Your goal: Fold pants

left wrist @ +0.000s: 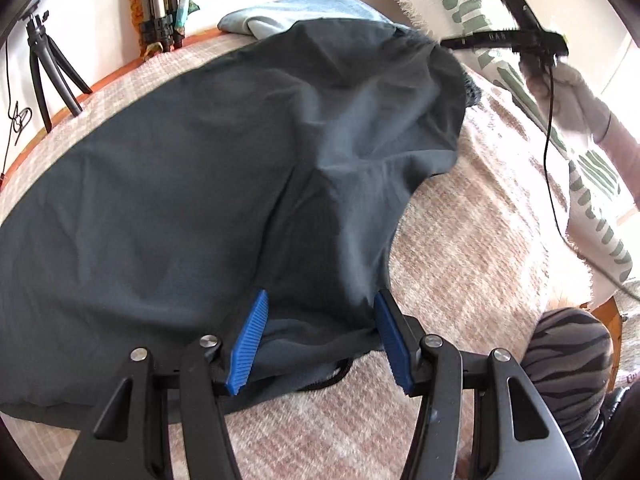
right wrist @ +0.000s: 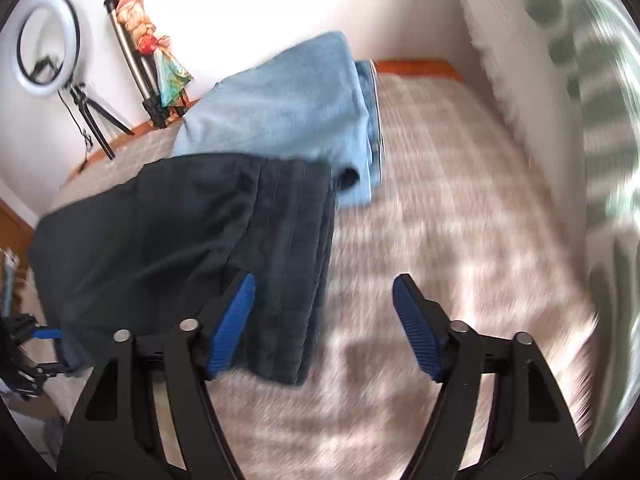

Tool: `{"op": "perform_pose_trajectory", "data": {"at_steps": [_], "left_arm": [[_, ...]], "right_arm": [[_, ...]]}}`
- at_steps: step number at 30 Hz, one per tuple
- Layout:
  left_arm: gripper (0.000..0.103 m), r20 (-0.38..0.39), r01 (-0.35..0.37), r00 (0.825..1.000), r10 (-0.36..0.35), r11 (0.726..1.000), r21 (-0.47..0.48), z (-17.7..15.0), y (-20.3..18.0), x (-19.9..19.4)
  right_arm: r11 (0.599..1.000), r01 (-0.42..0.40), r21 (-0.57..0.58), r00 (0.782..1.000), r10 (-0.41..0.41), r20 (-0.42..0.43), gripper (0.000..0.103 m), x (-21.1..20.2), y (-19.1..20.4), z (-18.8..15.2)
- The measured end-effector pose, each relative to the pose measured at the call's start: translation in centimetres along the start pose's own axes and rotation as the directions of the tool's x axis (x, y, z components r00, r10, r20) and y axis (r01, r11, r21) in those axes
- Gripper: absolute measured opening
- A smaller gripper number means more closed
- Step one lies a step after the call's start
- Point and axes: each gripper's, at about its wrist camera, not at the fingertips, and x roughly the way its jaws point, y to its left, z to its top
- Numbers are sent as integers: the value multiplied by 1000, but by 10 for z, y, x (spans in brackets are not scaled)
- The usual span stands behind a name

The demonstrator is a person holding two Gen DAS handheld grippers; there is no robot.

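Note:
Dark navy pants point(left wrist: 224, 168) lie spread on a bed with a beige checked cover point(left wrist: 472, 240). My left gripper point(left wrist: 320, 304) is open, its blue pads either side of a fold of the pants near the drawstring end. In the right wrist view the pants point(right wrist: 180, 240) lie folded over, waistband edge to the right. My right gripper point(right wrist: 323, 286) is open and empty, just right of that waistband edge, above the bed cover point(right wrist: 440, 240). The right gripper also shows in the left wrist view point(left wrist: 520, 40) at the far right. That view is blurred by motion.
Folded light blue jeans point(right wrist: 288, 120) lie at the head of the bed, beyond the pants. A white cloth with green marks point(left wrist: 480, 12) hangs along the right side. A ring light point(right wrist: 48, 40) and tripods point(left wrist: 48, 72) stand by the left wall. A striped knee point(left wrist: 568, 352) is at the bed's near edge.

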Motion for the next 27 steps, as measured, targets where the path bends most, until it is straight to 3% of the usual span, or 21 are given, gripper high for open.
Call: {"op": "perform_pose_trajectory", "data": {"at_steps": [5,6,11,13,17,20,21,22,25,27], "left_arm": [[53,39,-5,999,4,1000,5,-5,0,-17],[53,42,-4,999,4,1000,11,-6,-1,-19],[53,19,-1,1000,0,1000,31,-10,-8,-20],[53,0,-2,1000,2,999,54,-13,-13,-16],[53,-6,-37,999,38,991,126,-15,-28,-11],[53,-19,-88,995,94,977,193,-15,-38,-2],[53,-22,-98,994,105,973,209,-15,-40,0],[53,-30,-106,993,116,970,220,-15,-42,3],[53,-38,-89,994,99,974,211,-15,-39,10],[43,-36,-55,997,63,980,193,-16,-35,9]], "right_arm": [[972,-100,212,991,116,-63,75,11,-12,-42],[951,-139,277,986,160,-55,76,14,-16,-48],[857,-222,464,974,214,70,76,14,-25,-56],[845,-224,486,974,204,94,76,17,-22,-54],[858,-156,489,987,122,100,62,24,-9,-43],[850,-159,502,987,121,109,44,23,-5,-37],[856,-156,493,987,115,112,29,19,-2,-33],[863,-152,481,987,109,118,24,15,-1,-31],[886,-172,431,983,122,140,17,-8,2,-23],[911,-159,381,982,107,155,14,-25,6,-13]]}}
